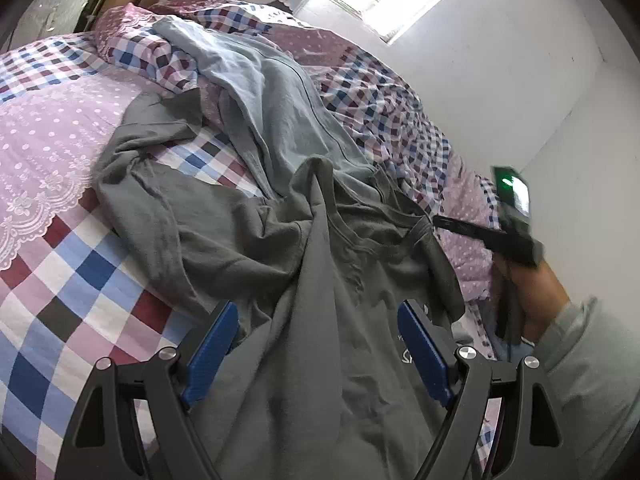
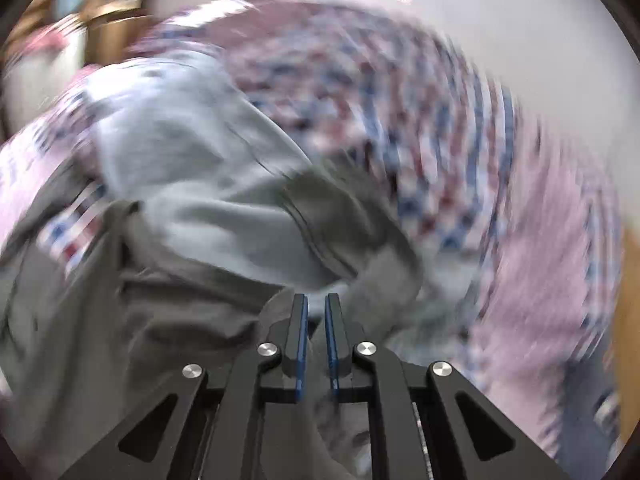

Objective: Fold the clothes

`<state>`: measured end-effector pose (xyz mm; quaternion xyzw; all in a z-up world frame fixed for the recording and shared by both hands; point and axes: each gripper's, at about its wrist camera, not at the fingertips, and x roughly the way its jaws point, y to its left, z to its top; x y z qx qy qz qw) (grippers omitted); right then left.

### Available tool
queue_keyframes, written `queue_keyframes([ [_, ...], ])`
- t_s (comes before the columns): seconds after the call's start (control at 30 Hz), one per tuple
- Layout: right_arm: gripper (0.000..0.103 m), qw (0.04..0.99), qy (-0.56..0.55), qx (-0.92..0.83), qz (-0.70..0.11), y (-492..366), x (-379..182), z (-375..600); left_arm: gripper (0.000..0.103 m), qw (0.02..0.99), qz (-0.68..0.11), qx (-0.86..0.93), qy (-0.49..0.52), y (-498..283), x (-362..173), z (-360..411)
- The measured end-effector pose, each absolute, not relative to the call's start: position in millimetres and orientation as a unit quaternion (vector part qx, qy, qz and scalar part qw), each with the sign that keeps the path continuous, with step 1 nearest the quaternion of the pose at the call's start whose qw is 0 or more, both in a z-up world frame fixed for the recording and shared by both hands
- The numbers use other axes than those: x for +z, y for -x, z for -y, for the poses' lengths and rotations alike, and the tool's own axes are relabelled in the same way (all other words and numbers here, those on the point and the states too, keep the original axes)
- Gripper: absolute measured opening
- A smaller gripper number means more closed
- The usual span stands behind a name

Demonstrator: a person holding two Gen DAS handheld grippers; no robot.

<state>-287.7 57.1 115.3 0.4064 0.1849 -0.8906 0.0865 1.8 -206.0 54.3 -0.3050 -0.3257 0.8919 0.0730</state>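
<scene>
A dark grey T-shirt (image 1: 248, 240) lies crumpled on the bed, with a light blue-grey garment (image 1: 276, 92) spread beyond it. My left gripper (image 1: 318, 312) hangs open over the shirt's near part, its blue pads wide apart with cloth passing between them but not pinched. In the left wrist view the right gripper (image 1: 440, 222) reaches in from the right and grips the shirt's edge near the collar. The blurred right wrist view shows my right gripper (image 2: 316, 304) shut on a fold of the dark grey T-shirt (image 2: 160, 320), with the lighter garment (image 2: 192, 152) behind it.
The bed is covered with a checked and pink dotted quilt (image 1: 52, 160), bunched up at the back. A white wall (image 1: 520, 80) and a bright window stand to the right. A person's hand and pale sleeve (image 1: 580, 360) hold the right gripper. Wooden furniture (image 2: 116, 20) stands at the back left.
</scene>
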Motion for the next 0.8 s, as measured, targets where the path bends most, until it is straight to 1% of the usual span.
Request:
queue_keyframes([
  [0.03, 0.009, 0.066, -0.436, -0.885, -0.148, 302, 110, -68, 0.085, 0.074, 0.322, 0.893, 0.306, -1, 54, 204],
  [0.1, 0.018, 0.041, -0.432, -0.892, -0.126, 302, 111, -83, 0.085, 0.078, 0.315, 0.895, 0.306, -1, 55, 201],
  [0.17, 0.059, 0.033, -0.414, -0.903, -0.109, 295, 116, -98, 0.085, 0.08, 0.309, 0.897, 0.307, 0, 56, 198],
  [0.2, 0.065, 0.04, -0.4, -0.91, -0.1, 288, 121, -105, 0.085, 0.083, 0.308, 0.897, 0.307, 0, 56, 196],
  [0.23, 0.069, 0.046, -0.386, -0.916, -0.093, 278, 127, -116, 0.085, 0.085, 0.306, 0.898, 0.306, -1, 57, 194],
  [0.37, 0.069, 0.054, -0.392, -0.916, -0.061, 252, 126, -164, 0.085, 0.093, 0.299, 0.9, 0.302, -2, 59, 188],
  [0.43, 0.069, 0.061, -0.418, -0.906, -0.014, 245, 117, -193, 0.085, 0.094, 0.293, 0.902, 0.304, -2, 59, 184],
  [0.5, 0.065, 0.08, -0.438, -0.895, 0.037, 242, 107, -214, 0.085, 0.094, 0.288, 0.902, 0.307, -1, 57, 182],
  [0.57, 0.052, 0.102, -0.449, -0.885, 0.068, 237, 97, -223, 0.085, 0.093, 0.286, 0.902, 0.311, -1, 55, 180],
  [0.6, 0.05, 0.113, -0.454, -0.88, 0.082, 235, 91, -227, 0.085, 0.092, 0.285, 0.901, 0.312, 0, 54, 179],
  [0.67, 0.047, 0.137, -0.462, -0.869, 0.108, 234, 82, -229, 0.085, 0.091, 0.283, 0.901, 0.316, 1, 51, 177],
  [0.73, 0.047, 0.159, -0.468, -0.859, 0.132, 232, 75, -228, 0.085, 0.09, 0.279, 0.902, 0.318, 1, 50, 175],
  [0.8, 0.046, 0.173, -0.475, -0.852, 0.139, 229, 70, -223, 0.085, 0.09, 0.274, 0.902, 0.32, 2, 49, 173],
])
